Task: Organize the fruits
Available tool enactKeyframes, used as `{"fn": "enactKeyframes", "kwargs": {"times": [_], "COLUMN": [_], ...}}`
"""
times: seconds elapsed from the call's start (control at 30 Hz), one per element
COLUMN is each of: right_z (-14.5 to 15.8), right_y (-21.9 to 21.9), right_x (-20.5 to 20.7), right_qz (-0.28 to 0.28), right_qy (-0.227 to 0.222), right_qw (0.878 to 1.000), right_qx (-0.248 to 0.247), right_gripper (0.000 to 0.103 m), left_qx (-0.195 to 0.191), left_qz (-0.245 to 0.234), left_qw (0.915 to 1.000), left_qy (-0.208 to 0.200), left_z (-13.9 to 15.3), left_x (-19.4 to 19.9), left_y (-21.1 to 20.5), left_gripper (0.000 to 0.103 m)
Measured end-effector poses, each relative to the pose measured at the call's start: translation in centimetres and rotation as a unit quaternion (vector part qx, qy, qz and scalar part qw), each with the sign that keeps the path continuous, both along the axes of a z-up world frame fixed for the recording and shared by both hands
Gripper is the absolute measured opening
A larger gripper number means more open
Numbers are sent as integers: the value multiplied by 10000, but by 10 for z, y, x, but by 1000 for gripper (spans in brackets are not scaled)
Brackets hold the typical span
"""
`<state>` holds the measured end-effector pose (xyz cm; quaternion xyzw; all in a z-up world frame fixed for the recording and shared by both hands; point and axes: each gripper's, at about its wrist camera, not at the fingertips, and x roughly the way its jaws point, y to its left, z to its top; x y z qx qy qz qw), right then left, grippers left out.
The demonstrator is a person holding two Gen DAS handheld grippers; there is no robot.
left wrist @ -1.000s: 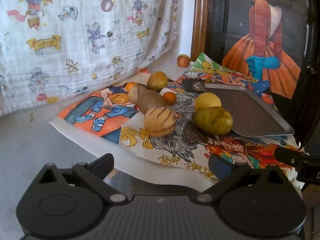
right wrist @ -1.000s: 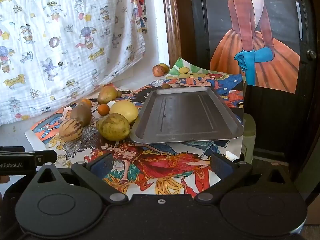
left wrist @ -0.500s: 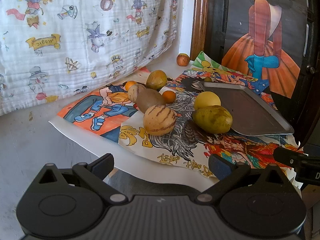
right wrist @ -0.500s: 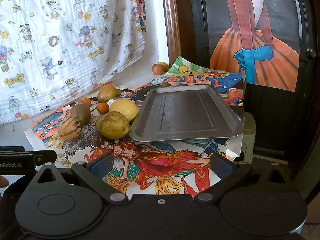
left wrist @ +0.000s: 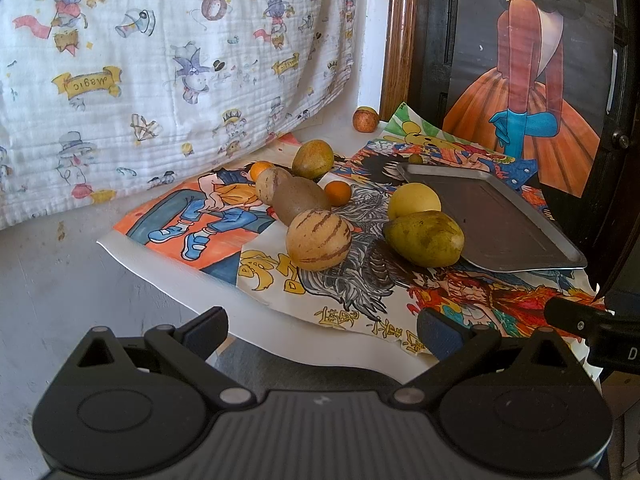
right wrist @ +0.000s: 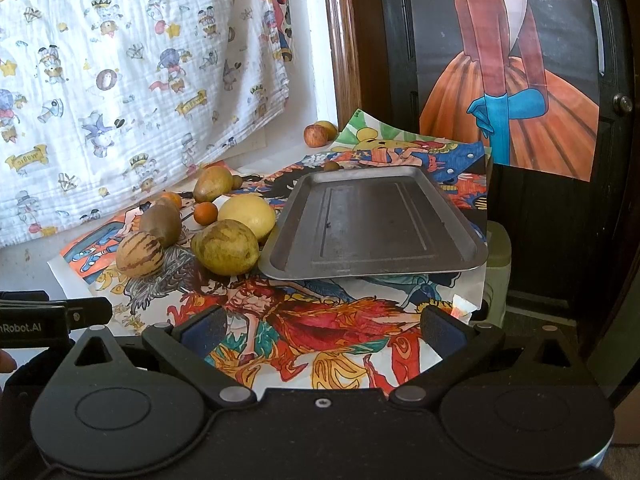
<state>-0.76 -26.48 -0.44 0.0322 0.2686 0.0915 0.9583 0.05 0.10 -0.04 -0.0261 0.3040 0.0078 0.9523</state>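
Note:
Several fruits lie on colourful drawings: a striped melon-like fruit (left wrist: 319, 239) (right wrist: 139, 253), a green mango (left wrist: 425, 237) (right wrist: 225, 247), a yellow fruit (left wrist: 414, 201) (right wrist: 247, 216), a brown fruit (left wrist: 301, 200) (right wrist: 161, 224), a small orange (left wrist: 337, 193) (right wrist: 206, 213) and a green-yellow fruit (left wrist: 313, 158) (right wrist: 213, 184). An empty grey metal tray (left wrist: 508, 236) (right wrist: 372, 220) sits to their right. My left gripper (left wrist: 322, 330) hangs open before the table's front edge. My right gripper (right wrist: 324, 330) stays open over the drawings, short of the tray.
A reddish apple (left wrist: 365, 119) (right wrist: 315, 135) rests by the wooden door frame (right wrist: 340, 40). A cartoon-print cloth (left wrist: 160, 60) hangs behind the table. A dark door with a painted dress poster (right wrist: 512, 80) stands at the right.
Both grippers have eased slightly toward the table; the fruits and the tray have not moved.

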Motion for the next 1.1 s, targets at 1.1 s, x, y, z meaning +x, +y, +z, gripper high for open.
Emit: {"fn": "enactKeyframes", "kwargs": {"times": [1.1], "right_z": [-6], "right_y": [1], "right_x": [2], "right_qz": [2], "right_qy": [85], "right_qw": [10000], "right_qx": [-9], "right_gripper": [103], "left_qx": [-31], "left_qz": [-1], "left_qw": [10000], "left_qy": [22], "left_z": [-3], "left_x": [1], "left_y": [-1], "left_gripper": [103]}}
